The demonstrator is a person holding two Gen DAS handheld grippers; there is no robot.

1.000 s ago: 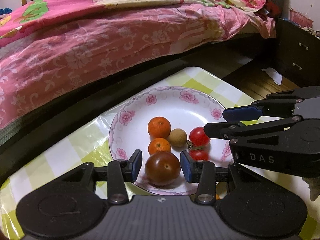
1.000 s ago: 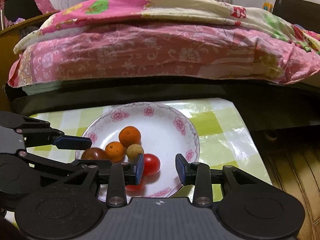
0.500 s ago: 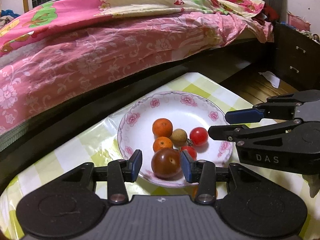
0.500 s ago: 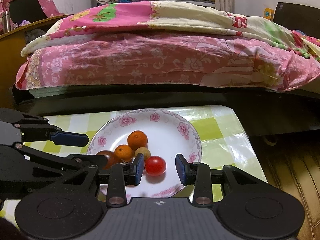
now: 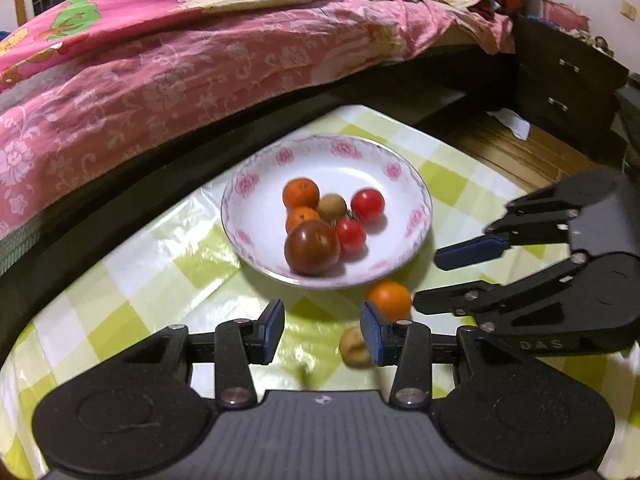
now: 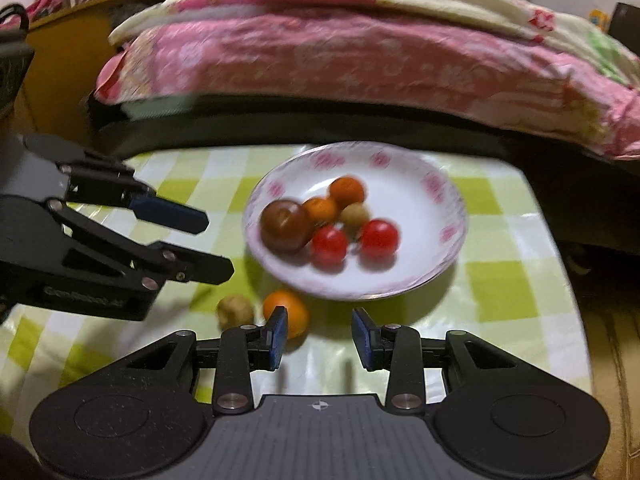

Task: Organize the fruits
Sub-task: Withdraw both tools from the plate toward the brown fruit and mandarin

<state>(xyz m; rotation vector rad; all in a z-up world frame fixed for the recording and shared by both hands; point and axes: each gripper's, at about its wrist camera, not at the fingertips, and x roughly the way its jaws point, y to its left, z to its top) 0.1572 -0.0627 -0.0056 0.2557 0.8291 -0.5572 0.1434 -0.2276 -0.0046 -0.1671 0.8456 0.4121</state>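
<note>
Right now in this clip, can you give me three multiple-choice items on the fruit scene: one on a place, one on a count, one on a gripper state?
1. Where does the loose round orange fruit lie?
A. On the checked tablecloth, beside the plate's near rim
B. Inside the plate
C. On the bed

2. How many fruits sit in the white floral-rimmed plate?
A. Four
B. Six
C. Eight

3. What state is the left gripper in?
A. Shut on the dark brown-red tomato
B. Shut on nothing
C. Open and holding nothing

Answers:
1 A: the orange rests on the green-and-white checked tablecloth, outside the rim, next to a small tan fruit.
2 B: two orange fruits, one tan one, two red tomatoes and the big dark brown-red tomato.
3 C: its blue pads stand apart with only cloth between them; the right gripper is open too.
</note>
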